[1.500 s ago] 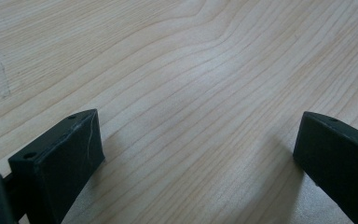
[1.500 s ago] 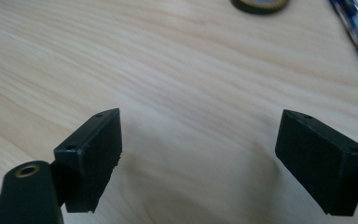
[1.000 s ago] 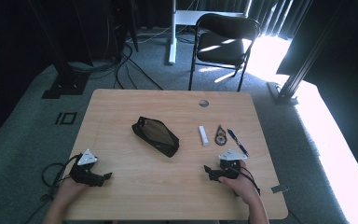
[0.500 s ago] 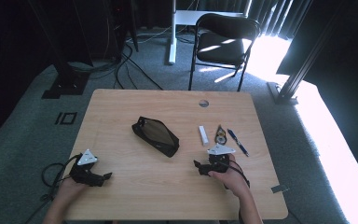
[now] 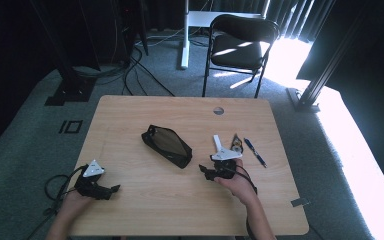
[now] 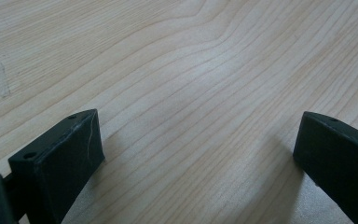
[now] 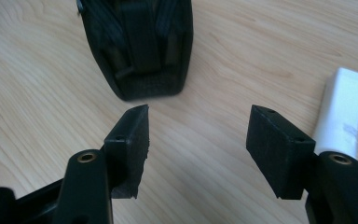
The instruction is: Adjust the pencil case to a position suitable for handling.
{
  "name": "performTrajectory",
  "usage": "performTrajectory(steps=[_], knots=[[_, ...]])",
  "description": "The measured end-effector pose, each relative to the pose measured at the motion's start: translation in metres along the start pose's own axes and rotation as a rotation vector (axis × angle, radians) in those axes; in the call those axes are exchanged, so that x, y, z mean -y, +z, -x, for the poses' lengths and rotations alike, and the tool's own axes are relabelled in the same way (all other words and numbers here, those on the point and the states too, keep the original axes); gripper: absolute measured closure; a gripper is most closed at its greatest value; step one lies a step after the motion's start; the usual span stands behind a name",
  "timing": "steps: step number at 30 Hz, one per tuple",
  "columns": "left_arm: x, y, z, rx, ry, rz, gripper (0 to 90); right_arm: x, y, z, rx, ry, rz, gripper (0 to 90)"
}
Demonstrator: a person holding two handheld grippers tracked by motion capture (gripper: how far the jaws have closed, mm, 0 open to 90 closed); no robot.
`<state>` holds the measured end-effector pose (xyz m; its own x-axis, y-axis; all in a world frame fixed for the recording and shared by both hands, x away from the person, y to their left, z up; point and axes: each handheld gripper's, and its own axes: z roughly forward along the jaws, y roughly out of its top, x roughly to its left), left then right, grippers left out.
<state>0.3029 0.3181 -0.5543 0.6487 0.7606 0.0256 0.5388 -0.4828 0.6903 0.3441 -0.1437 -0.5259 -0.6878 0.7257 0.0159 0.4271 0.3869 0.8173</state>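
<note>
On the wooden table (image 5: 145, 115) lies a black pouch (image 5: 167, 145), a little left of the middle. It rests flat on its side and at a slant, one end toward the far left and the other end toward the near right. In the high view its upper face looks brownish, like a mesh or a clear panel, but I cannot tell what is inside it, or whether the zipper is open. In the right gripper view the near end of the pouch (image 7: 137, 46) stands just ahead of the jaws, with a strap and seams on it; nothing comes out of it.

The right gripper (image 5: 211, 171) is held low over the table, just beside the near right end of the pouch, and it points toward it. Its jaws have just been closing, but they are apart, with bare wood between them and nothing held; they do not touch the pouch.

To the right of this gripper lies a white stick-shaped thing (image 7: 340, 112), and further right a small dark thing (image 5: 236, 145) and a blue pen (image 5: 254, 152), all outside the pouch.

The left gripper (image 5: 109, 190) rests at the near left corner of the table, well apart from the pouch. Its jaws are wide apart over bare wood and grip nothing.
</note>
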Motion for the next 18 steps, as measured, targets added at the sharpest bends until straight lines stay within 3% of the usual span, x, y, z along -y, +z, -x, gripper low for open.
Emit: performTrajectory(steps=[7, 18], knots=[[0.000, 0.000, 0.000, 0.000, 0.001, -0.001, 1.6, -0.013, 0.007, -0.007, -0.037, -0.022, 0.016, 45.6], [0.000, 0.000, 0.000, 0.000, 0.001, -0.001, 1.6, -0.028, 0.025, -0.015, -0.061, -0.064, 0.004, 47.6]])
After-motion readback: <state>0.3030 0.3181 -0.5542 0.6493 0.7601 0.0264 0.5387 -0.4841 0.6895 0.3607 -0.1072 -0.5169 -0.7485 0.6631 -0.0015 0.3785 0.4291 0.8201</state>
